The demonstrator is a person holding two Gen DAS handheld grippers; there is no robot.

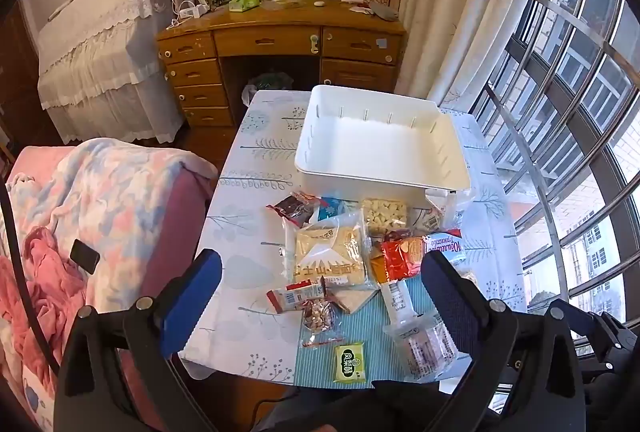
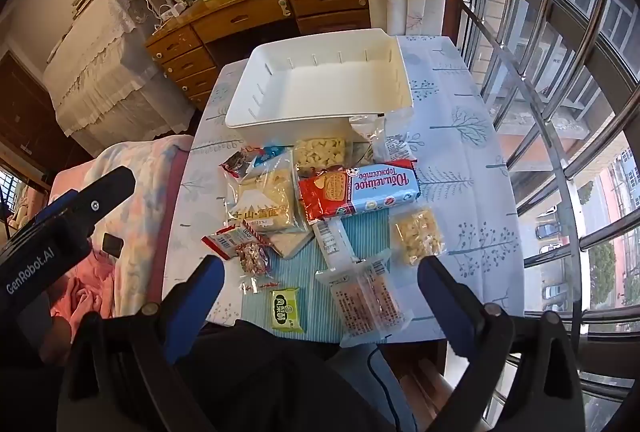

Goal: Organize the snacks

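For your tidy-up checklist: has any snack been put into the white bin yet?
No: the white bin shows only its bare floor, while every snack packet lies on the table in front.

On my feeds the bin (image 1: 382, 148) sits at the far end of the table (image 1: 248, 192), and the snacks lie in a heap just in front of its near wall. In that heap I see the bread pack (image 2: 262, 206) on the left and the long biscuit pack (image 2: 360, 192) to its right, resting partly on it. A bag of puffed pieces (image 2: 320, 151) lies behind them, against the bin. Nearer me, the small cake packet (image 2: 287, 309) lies close to the table's near edge, with the clear wrapped bars (image 2: 370, 296) to its right. A second puffed bag (image 2: 420, 236) lies right of the heap. A desk (image 1: 280, 40) stands beyond the table, a bed (image 1: 72, 232) to its left.
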